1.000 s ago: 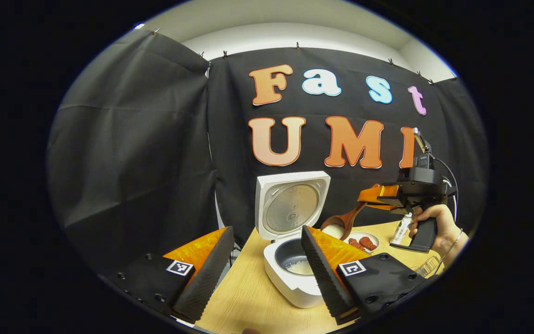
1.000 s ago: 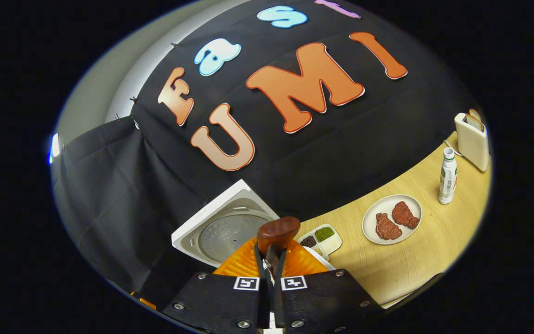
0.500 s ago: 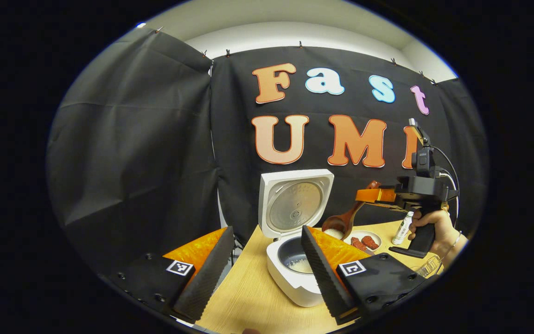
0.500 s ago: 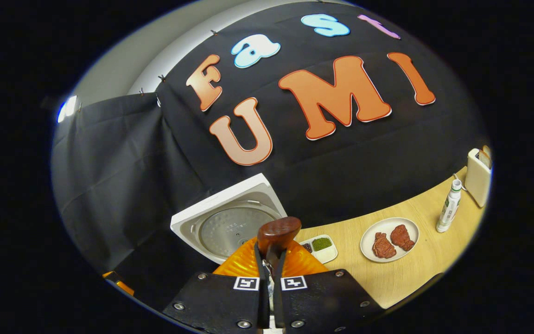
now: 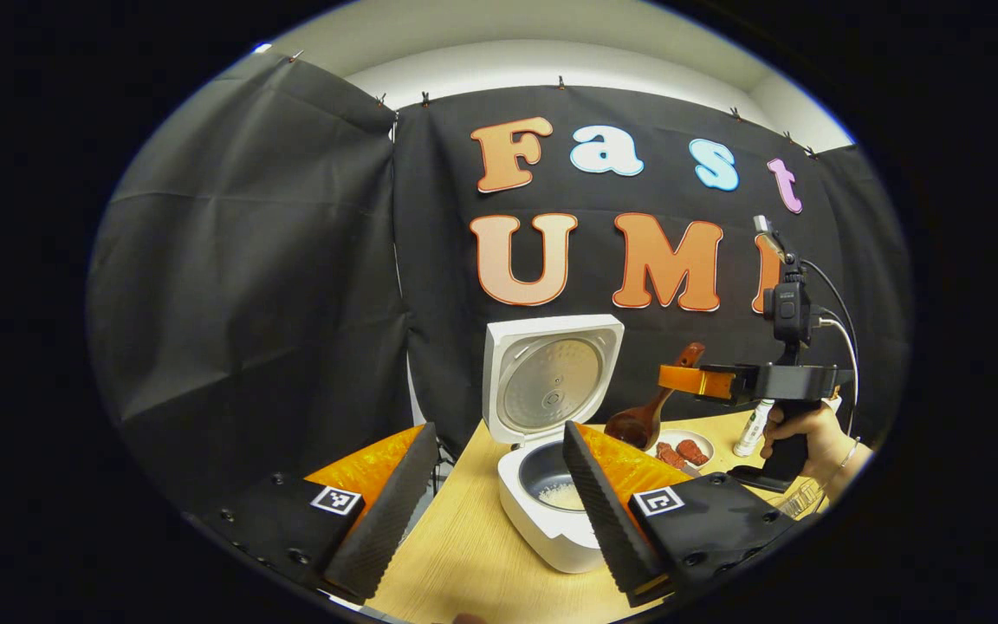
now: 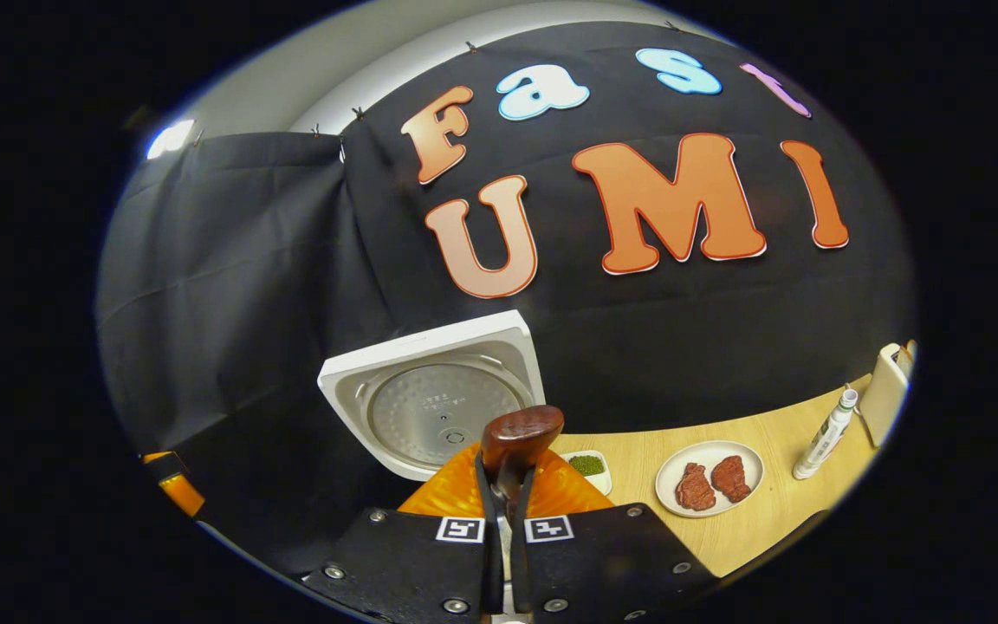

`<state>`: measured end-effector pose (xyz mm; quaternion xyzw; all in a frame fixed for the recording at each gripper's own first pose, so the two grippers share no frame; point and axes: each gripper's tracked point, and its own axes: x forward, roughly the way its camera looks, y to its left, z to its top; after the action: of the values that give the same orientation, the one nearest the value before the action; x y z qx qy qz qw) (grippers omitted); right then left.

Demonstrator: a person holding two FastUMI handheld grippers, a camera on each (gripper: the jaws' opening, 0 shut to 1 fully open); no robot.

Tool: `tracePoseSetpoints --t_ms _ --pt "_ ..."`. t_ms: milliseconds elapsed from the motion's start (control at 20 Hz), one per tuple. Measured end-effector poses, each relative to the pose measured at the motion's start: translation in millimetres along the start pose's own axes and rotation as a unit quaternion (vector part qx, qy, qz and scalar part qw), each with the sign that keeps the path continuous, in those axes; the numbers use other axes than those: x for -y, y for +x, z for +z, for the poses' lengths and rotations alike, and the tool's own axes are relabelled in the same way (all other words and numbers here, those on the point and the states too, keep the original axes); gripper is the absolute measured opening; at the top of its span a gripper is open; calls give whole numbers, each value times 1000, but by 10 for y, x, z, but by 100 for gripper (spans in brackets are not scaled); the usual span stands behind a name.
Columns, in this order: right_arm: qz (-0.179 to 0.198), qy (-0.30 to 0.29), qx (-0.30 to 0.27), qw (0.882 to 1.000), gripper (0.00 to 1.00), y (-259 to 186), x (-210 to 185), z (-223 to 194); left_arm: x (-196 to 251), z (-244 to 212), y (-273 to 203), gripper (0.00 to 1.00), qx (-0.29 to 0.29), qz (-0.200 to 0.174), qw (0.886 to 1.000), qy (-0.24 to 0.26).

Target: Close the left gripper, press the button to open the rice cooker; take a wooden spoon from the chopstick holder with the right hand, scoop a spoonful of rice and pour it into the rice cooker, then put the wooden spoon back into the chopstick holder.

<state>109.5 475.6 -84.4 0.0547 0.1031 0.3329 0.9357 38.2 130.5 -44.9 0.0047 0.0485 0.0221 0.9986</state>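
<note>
The white rice cooker stands on the table with its lid swung up, and rice lies in its dark pot. My left gripper is open in front of the cooker, holding nothing. To the right of the cooker, a hand holds my right gripper level, shut on the wooden spoon. The spoon's bowl hangs low beside the cooker, and no rice shows in it from this side. In the right gripper view, the spoon's handle end sticks up between the shut fingers, with the lid beyond.
A plate with two pieces of red meat, a small dish of green beans and a white bottle sit on the wooden table. The white chopstick holder stands at the far right edge.
My right gripper has rolled back to level and drifted slightly right. The spoon has turned with it, and the white rice seen in its bowl earlier no longer shows. My left gripper is still.
</note>
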Motion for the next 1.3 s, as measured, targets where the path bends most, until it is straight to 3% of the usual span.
tracePoseSetpoints --t_ms 850,1050,1300 --pt "26 -145 18 989 2 -113 -122 -174 8 -78 -72 98 -8 5 1000 4" --pt "37 -98 17 994 3 -156 -132 -128 2 -77 -112 98 -7 7 1000 1" --pt "36 18 15 999 3 -312 68 60 -15 -16 -180 98 6 13 1000 -10"
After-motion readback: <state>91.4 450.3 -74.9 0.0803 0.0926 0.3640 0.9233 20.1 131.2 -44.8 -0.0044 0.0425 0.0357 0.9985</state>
